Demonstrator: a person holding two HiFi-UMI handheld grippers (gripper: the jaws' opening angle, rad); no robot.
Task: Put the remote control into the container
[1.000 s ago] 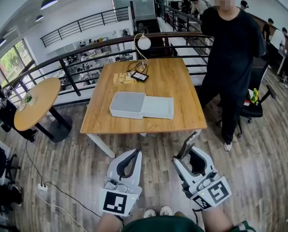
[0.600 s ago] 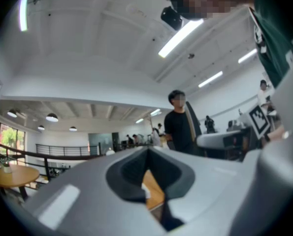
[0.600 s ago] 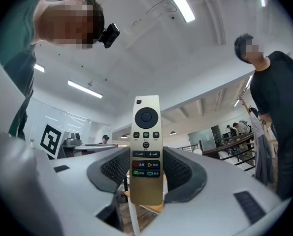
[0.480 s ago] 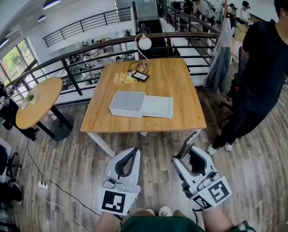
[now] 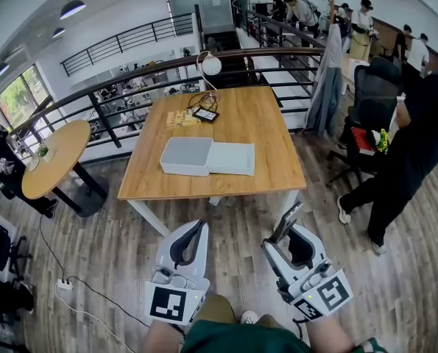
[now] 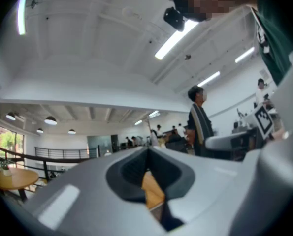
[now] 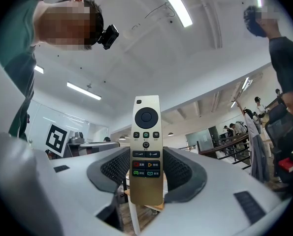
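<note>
Right tongs [image 7: 146,173] on remote [image 7: 146,132], buttons [image 7: 146,134] visible

Wood-plank floor [image 5: 241,230] is seen throughout. A rectangular wooden table [image 5: 266,127] is placed centre, a round wooden table [image 5: 55,155] left, a black railing [image 5: 130,74] behind. Windows [image 5: 12,93] far left, dome ceiling lamps [image 5: 73,7] lit.

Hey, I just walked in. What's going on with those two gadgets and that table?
A person holds a gripper tool in each hand. The right gripper is clamped on a gold remote control, which stands upright between its jaws. The left gripper is shut and empty. Both are over the floor, short of the wooden table. An open grey container sits there with what looks like its lid beside it. The remote isn't in yet.
</note>
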